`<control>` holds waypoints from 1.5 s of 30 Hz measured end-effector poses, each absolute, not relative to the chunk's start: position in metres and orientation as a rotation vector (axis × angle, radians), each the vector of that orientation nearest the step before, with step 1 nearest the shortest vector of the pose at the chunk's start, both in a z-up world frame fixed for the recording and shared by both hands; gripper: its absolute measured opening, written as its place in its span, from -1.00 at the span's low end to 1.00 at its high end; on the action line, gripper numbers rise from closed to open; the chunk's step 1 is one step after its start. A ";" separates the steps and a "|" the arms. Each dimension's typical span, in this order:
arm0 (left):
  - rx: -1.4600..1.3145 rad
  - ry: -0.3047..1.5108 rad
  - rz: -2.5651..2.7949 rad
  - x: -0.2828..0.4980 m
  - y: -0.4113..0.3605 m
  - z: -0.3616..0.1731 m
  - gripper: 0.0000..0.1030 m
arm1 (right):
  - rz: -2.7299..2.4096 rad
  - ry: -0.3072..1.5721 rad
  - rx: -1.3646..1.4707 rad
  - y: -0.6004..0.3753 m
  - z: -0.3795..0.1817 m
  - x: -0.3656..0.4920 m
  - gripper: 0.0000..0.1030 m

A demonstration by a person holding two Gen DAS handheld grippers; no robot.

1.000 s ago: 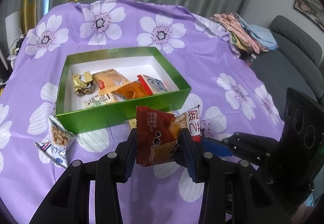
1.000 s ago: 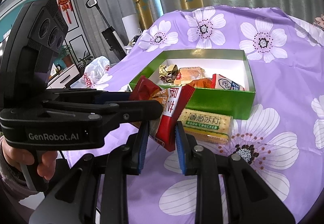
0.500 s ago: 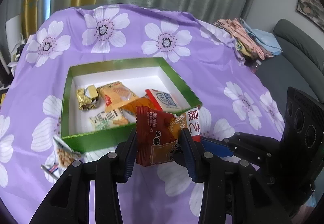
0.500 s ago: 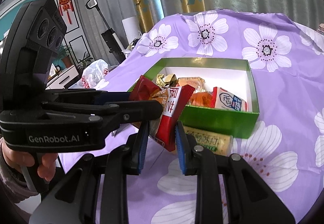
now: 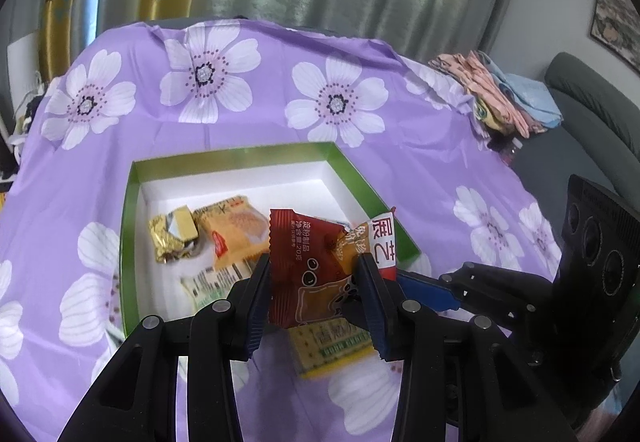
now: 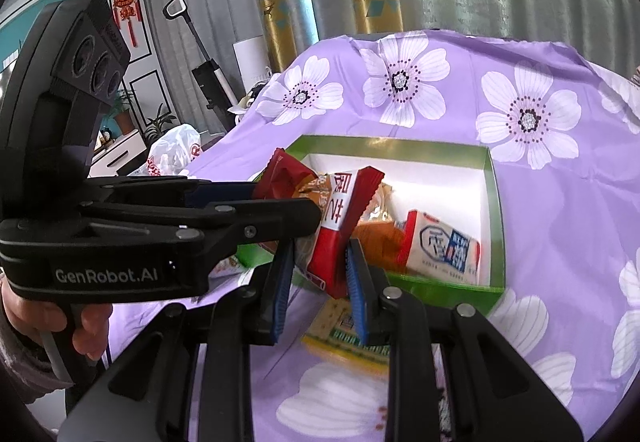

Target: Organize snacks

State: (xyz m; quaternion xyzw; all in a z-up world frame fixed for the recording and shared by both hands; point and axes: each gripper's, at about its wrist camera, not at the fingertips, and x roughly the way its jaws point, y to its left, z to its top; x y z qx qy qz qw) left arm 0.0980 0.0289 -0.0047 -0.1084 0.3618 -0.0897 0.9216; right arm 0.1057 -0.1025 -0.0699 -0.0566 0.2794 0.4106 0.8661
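My left gripper (image 5: 314, 274) is shut on a dark red snack packet (image 5: 304, 262), held above the near edge of the green box (image 5: 352, 170). The packet's right side runs into a crumpled brown part and a red-and-white end with printed characters (image 6: 340, 210). My right gripper (image 6: 320, 258) is shut on that end. I cannot tell whether this is one packet or two. The box (image 6: 494, 202) is white inside and holds a gold-wrapped candy (image 5: 172, 238), an orange packet (image 5: 232, 230) and a white-and-blue packet (image 6: 444, 246).
A yellow-green cracker pack (image 5: 332, 346) lies on the purple flowered cloth (image 5: 200, 122) just under the grippers. Folded clothes (image 5: 496, 98) sit at the table's far right corner, beside a grey sofa (image 5: 592, 114). A hand (image 6: 48, 318) grips the left tool. An upright vacuum (image 6: 208, 74) stands off the table's left.
Both grippers have moved forward together with the red packet, from in front of the box to over its near edge. The cracker pack now lies beneath them; the peanut packet has left view.
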 end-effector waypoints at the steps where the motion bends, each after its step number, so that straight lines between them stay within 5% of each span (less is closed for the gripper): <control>1: -0.227 0.743 -0.186 0.103 0.032 -0.004 -0.19 | 0.860 0.584 -0.119 -0.101 -0.069 0.110 -0.47; 40: -0.363 0.900 -0.121 0.164 0.074 -0.053 -0.18 | 0.809 0.766 -0.197 -0.051 -0.096 0.174 -0.26; 43: -0.368 0.903 -0.113 0.164 0.074 -0.054 -0.11 | 0.807 0.761 -0.203 -0.049 -0.094 0.173 -0.14; 45: -0.357 0.902 -0.097 0.162 0.073 -0.053 0.13 | 0.798 0.742 -0.214 -0.049 -0.092 0.170 -0.03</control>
